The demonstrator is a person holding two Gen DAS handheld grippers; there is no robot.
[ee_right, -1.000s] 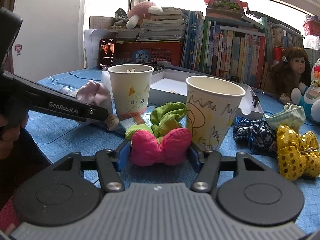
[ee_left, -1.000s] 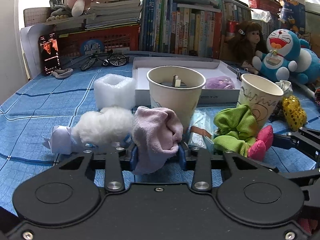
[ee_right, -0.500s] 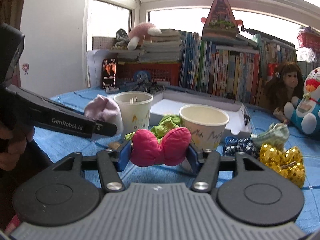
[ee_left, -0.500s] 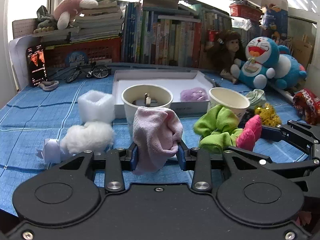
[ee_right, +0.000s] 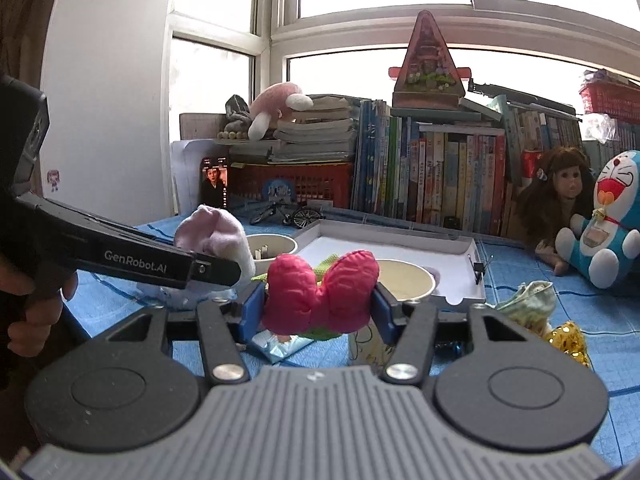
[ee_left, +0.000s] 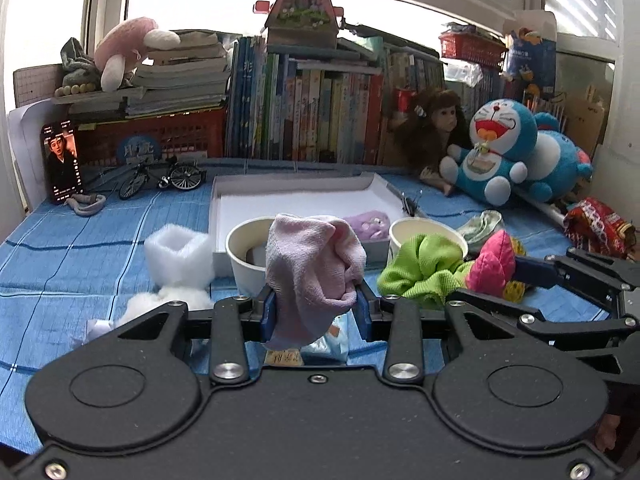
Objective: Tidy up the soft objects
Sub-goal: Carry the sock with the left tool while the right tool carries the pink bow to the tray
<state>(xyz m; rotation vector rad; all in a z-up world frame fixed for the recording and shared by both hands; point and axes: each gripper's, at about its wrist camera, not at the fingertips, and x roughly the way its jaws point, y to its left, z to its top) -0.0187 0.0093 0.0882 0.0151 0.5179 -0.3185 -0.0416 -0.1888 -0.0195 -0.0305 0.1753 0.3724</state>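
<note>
I hold a pale pink cloth (ee_left: 316, 276) clamped in my left tongs (ee_left: 316, 312), raised above the near paper cup (ee_left: 244, 256). My right tongs (ee_right: 320, 308) grip a pink bow (ee_right: 320, 292), their jaws having just been closing on it, above the second cup (ee_right: 404, 280). A green cloth (ee_left: 420, 272) lies between the cups on the blue counter (ee_left: 80, 264). A white tray (ee_left: 304, 200) sits behind them.

ahead: two paper cups (ee_left: 256, 258), green cloth (ee_left: 424, 270) | left: open blue tablecloth (ee_left: 80, 248)
</note>
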